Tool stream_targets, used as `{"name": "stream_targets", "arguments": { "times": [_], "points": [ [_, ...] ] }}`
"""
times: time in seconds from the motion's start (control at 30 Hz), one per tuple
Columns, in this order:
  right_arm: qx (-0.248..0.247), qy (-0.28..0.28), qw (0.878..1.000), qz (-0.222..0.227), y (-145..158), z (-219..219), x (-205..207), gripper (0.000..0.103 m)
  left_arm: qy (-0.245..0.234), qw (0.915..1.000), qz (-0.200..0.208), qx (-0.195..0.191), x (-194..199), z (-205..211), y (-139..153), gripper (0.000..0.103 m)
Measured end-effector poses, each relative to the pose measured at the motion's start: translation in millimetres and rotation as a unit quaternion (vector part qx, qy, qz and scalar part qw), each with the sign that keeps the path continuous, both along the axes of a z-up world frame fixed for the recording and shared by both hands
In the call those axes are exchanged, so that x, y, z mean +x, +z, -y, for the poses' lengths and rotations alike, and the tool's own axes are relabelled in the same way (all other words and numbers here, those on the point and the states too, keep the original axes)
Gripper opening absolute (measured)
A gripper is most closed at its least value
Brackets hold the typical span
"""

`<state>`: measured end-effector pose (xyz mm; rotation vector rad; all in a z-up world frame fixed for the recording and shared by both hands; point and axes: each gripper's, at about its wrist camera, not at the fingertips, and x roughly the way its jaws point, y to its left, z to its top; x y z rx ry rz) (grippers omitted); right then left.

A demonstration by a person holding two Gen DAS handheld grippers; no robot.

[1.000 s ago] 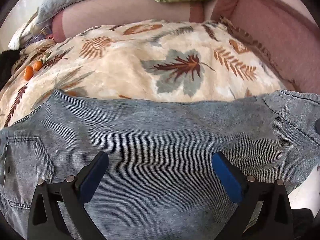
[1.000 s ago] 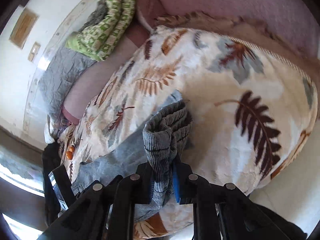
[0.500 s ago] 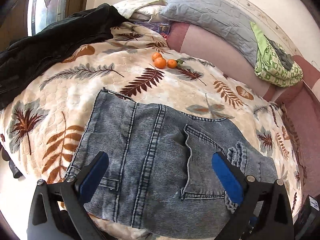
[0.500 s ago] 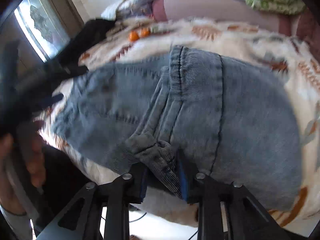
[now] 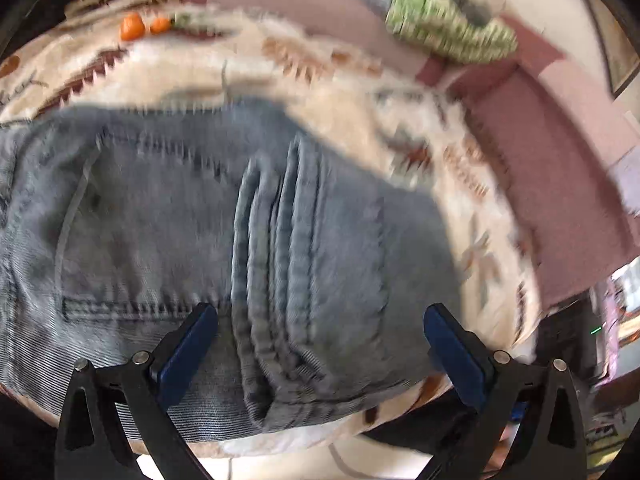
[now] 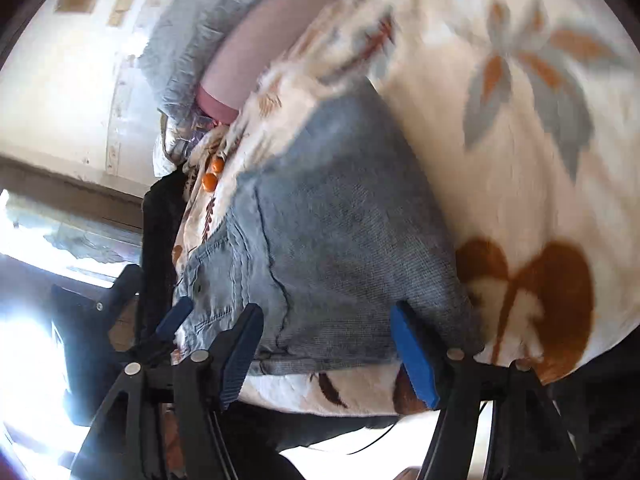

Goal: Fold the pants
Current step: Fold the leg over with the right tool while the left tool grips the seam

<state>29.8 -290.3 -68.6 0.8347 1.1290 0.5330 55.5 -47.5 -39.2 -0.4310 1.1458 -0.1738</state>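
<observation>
The blue-grey jeans [image 5: 280,240] lie folded on the leaf-print blanket [image 5: 400,128], with stacked hem and seam edges running down their middle to the near bed edge. My left gripper [image 5: 320,352] hovers open just above them, holding nothing. In the right wrist view the jeans [image 6: 340,240] reach the blanket's front edge. My right gripper [image 6: 326,354] is opening there; the denim's near edge lies between its blue pads [image 6: 412,356], which do not press on it. The left gripper's fingers [image 6: 176,316] show at the left, beside the jeans' pocket end. Both views are blurred by motion.
A few small oranges [image 5: 134,28] sit on the far side of the blanket. A green patterned cloth [image 5: 448,28] and a grey pillow [image 6: 192,40] rest on the pink sofa back [image 5: 560,152]. A black garment [image 6: 160,220] lies by the bright window side.
My right gripper held a bunched denim hem, carried it down onto the jeans, and has now spread its jaws off it. The left gripper stayed open and swung across the jeans.
</observation>
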Motion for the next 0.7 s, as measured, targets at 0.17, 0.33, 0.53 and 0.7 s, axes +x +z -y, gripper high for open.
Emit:
{"name": "stream_targets", "arguments": {
  "times": [0.17,0.33,0.53,0.7],
  "points": [
    [-0.008,-0.011,1.000,0.015,20.1,19.0,1.9,0.070,0.026,0.9940,0.037,-0.099,-18.8,-17.0,23.2,0.101],
    [0.001,-0.010,1.000,0.022,10.4,15.5,-2.5,0.070,0.041,0.9848,0.020,-0.168,-22.4,-30.0,34.5,0.101],
    [0.028,-0.009,0.999,0.024,-2.8,17.7,-1.8,0.070,0.053,0.9800,-0.024,-0.190,-38.9,-22.0,26.7,0.100],
    [0.049,-0.006,0.998,0.024,-8.4,19.8,-1.4,0.070,0.056,0.9807,0.048,-0.181,-50.6,-12.2,66.0,0.096]
  ]
}}
